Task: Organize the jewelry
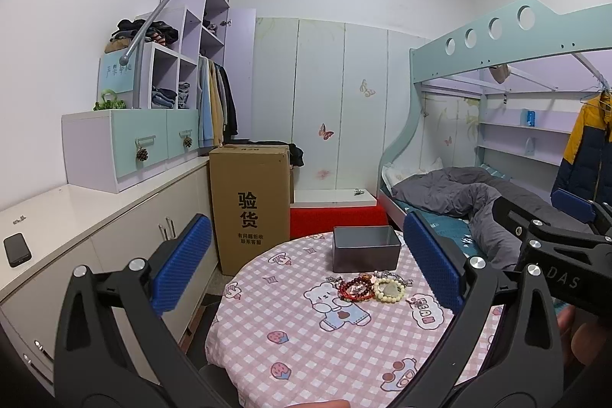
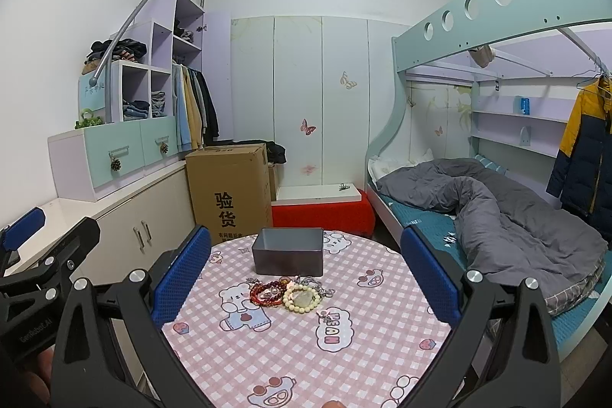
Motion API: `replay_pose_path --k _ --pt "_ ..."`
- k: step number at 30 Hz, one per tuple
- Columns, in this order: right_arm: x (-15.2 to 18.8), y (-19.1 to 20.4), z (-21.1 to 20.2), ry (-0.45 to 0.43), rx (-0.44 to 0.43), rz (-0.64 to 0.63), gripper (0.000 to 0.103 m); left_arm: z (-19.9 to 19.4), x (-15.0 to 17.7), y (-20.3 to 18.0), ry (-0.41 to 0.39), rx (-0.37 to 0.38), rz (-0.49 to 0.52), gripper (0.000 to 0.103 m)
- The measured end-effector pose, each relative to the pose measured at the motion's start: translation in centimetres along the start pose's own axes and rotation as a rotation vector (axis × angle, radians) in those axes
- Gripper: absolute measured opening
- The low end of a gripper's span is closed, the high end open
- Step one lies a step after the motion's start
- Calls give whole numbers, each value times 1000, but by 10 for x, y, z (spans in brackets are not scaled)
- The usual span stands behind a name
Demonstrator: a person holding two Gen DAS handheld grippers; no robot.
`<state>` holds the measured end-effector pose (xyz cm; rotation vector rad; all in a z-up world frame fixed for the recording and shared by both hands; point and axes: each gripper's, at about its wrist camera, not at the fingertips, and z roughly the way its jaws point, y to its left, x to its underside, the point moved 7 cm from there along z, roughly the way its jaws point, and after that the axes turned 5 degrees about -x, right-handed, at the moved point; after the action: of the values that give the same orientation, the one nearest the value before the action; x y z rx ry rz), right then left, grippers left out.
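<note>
I have both grippers raised over the near edge of the round tabletop, each with its fingers spread wide and nothing between them, which I take as the starting stance: high enough to see the whole layout before I commit to one piece. The left gripper frames the jewelry pile slightly toward its right finger; the right gripper has the same pile slightly toward its left finger. In both views the pile lies well ahead of the fingertips, not yet between them.

The pile is bunched together: a red bead bracelet touching a cream bead bracelet, with silvery chain pieces at the far side, which I cannot separate clearly. Just beyond it stands the open grey box, empty as far as I can see, presumably set there so each piece needs only a short carry forward. I judge nothing is sorted yet.
</note>
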<state>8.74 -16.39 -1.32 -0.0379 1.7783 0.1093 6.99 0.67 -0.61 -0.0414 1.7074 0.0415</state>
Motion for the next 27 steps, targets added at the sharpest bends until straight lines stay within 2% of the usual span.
replay_pose_path --k 7,10,15,22,27 --pt "-1 -1 21 9 -13 -9 95 23 5 2 12 -14 -1 98" --pt "5 -10 40 32 -13 -20 95 47 15 4 53 -27 0 98" --pt "31 -38 83 135 15 -2 95 109 53 7 204 -42 7 98" --pt "95 -69 143 357 21 56 95 202 122 -13 469 -16 72 98" --pt "129 -81 166 474 19 83 95 247 154 -38 572 17 119 98"
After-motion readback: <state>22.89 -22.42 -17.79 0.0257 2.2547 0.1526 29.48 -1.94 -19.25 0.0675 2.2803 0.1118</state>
